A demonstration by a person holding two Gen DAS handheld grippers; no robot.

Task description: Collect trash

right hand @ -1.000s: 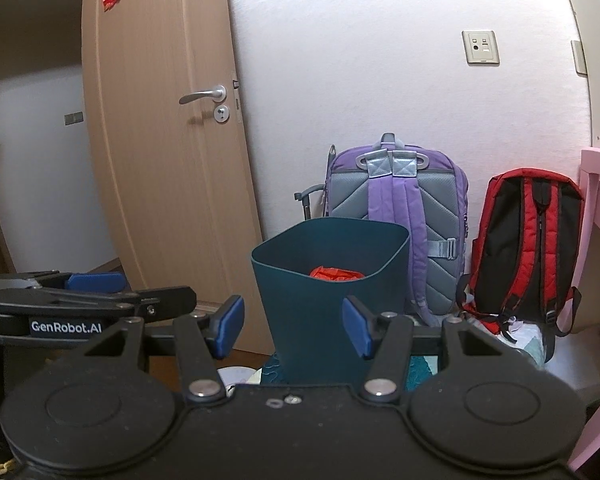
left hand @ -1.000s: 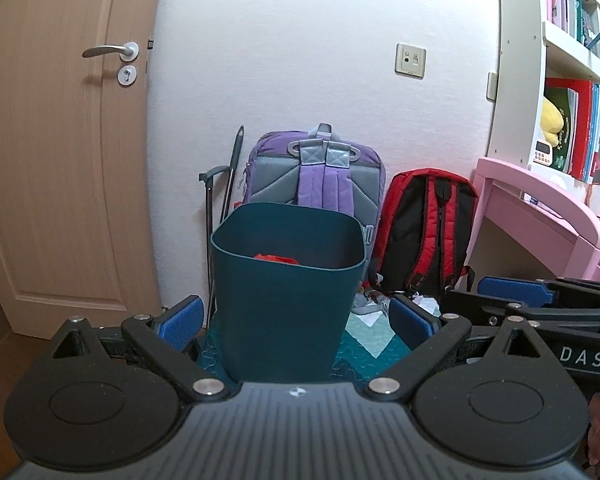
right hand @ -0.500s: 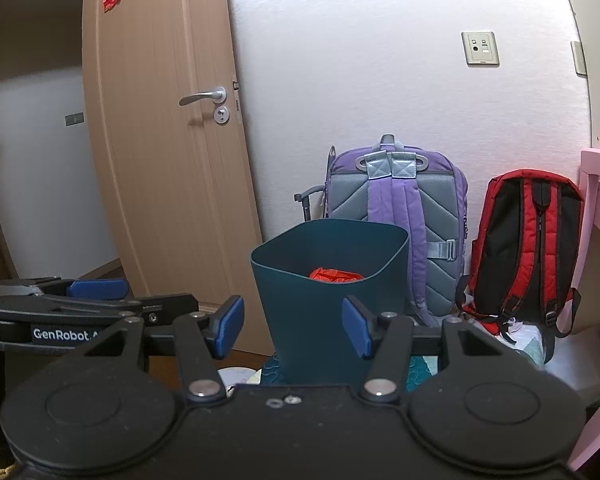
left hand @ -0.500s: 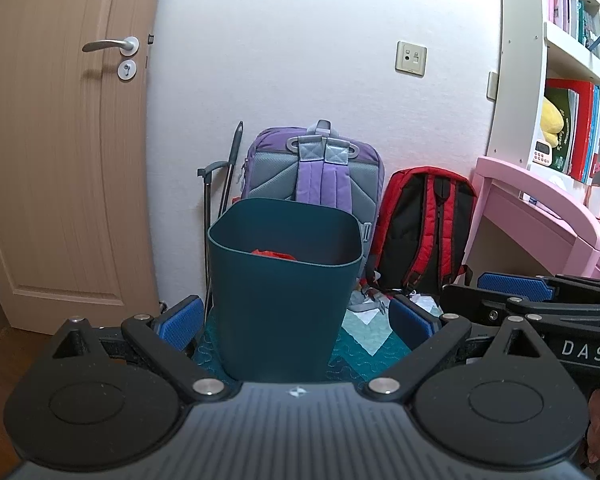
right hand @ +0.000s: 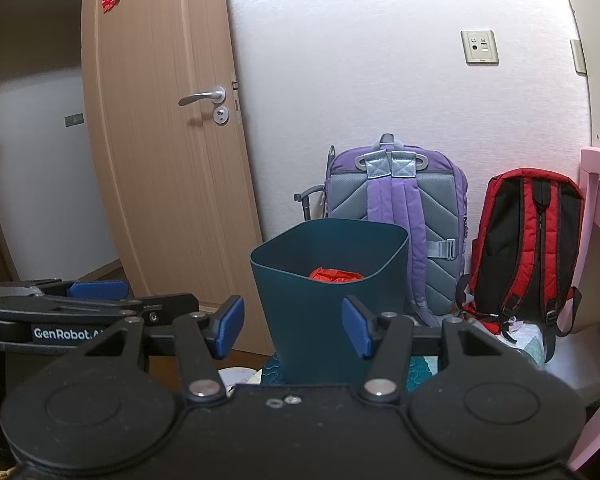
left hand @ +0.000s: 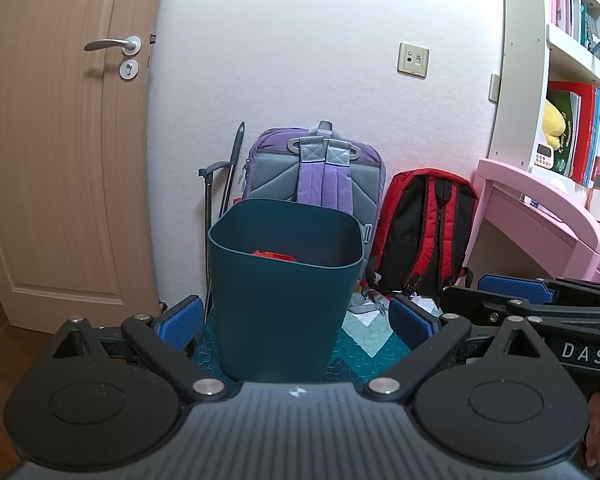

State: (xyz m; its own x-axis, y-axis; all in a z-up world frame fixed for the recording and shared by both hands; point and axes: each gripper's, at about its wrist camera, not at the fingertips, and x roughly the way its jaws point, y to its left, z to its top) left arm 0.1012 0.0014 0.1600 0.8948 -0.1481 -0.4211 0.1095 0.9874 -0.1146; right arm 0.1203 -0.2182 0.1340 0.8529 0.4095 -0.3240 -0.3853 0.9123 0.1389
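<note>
Left gripper [left hand: 296,320]: jaws wide, empty. Right gripper [right hand: 292,330]: jaws wide, empty. Bin [left hand: 284,292]: teal, upright on a quilted mat [left hand: 364,354], ahead of both grippers; red trash [right hand: 334,274] inside. Purple backpack [right hand: 396,208] and red backpack [right hand: 528,240] behind, against the wall.

My pads [left hand: 179,322] are ribbed blue rubber on matt black plastic. The bin [left hand: 284,292] looks smooth matt plastic, the door [right hand: 168,160] grained wood, its handle [right hand: 202,98] brushed metal.

upright teal bin [left hand: 284,288], red trash [right hand: 335,274] inside
</note>
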